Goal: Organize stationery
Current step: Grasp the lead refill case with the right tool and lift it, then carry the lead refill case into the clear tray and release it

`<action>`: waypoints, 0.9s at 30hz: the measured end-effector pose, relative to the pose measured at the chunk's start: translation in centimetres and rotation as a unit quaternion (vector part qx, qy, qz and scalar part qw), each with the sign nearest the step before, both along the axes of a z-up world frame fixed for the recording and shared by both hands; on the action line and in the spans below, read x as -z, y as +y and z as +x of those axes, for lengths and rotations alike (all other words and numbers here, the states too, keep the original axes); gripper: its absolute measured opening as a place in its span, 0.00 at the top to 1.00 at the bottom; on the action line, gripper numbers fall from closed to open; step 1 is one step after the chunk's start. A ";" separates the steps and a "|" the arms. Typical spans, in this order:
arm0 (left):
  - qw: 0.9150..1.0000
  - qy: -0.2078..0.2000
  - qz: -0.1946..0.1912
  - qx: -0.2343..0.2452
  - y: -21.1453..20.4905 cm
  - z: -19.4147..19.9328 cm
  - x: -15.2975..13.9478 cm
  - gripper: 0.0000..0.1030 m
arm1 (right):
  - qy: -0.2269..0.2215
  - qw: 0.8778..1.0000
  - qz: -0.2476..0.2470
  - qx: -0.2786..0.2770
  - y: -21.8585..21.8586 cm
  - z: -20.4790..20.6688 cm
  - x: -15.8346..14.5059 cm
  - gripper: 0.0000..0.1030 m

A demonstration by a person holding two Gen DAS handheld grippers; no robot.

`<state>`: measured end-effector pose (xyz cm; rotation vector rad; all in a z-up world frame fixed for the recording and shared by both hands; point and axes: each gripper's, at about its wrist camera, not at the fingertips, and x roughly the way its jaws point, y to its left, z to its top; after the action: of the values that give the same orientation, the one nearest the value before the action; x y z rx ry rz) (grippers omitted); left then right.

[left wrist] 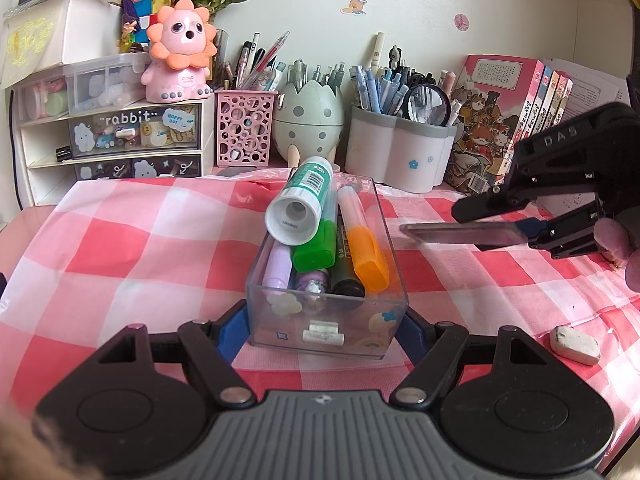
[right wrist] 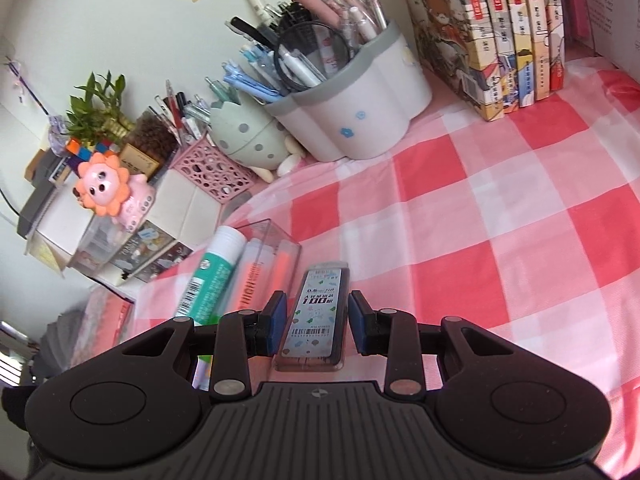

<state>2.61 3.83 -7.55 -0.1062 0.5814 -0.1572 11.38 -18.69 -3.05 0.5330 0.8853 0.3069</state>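
Observation:
A clear plastic box [left wrist: 326, 320] sits on the checked cloth, holding a green-and-white glue stick [left wrist: 302, 200], an orange highlighter [left wrist: 366, 254], a green highlighter [left wrist: 316, 248] and several other pens. My left gripper [left wrist: 326, 326] is shut on the box's near end, one blue pad on each side. My right gripper [right wrist: 316, 322] is shut on a flat pencil-lead case [right wrist: 316, 316] and holds it in the air just right of the box; it shows edge-on in the left wrist view [left wrist: 460, 234]. The box [right wrist: 276, 236] and glue stick [right wrist: 212, 268] lie to its left.
A white eraser [left wrist: 575, 345] lies on the cloth at the right. Along the back stand a white pen holder [left wrist: 398, 148], an egg-shaped holder [left wrist: 308, 120], a pink mesh holder [left wrist: 245, 130], a drawer unit [left wrist: 132, 136] and books [left wrist: 512, 120].

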 end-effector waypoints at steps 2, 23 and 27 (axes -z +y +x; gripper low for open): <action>1.000 0.000 0.000 0.000 0.0 0.0 0.0 0.52 | 0.002 1.000 0.010 0.002 0.1 0.2 -0.2 0.96; 1.000 0.000 0.000 0.000 0.0 0.0 0.0 0.52 | -0.044 0.962 -0.237 -0.128 8.8 -1.1 0.9 0.57; 1.000 0.000 0.000 0.000 0.0 0.0 0.0 0.52 | -0.060 0.948 -0.276 -0.146 9.8 -1.6 1.4 0.58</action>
<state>2.61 3.82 -7.55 -0.1062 0.5813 -0.1571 9.79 -8.90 -4.43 -0.1374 0.8837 0.3384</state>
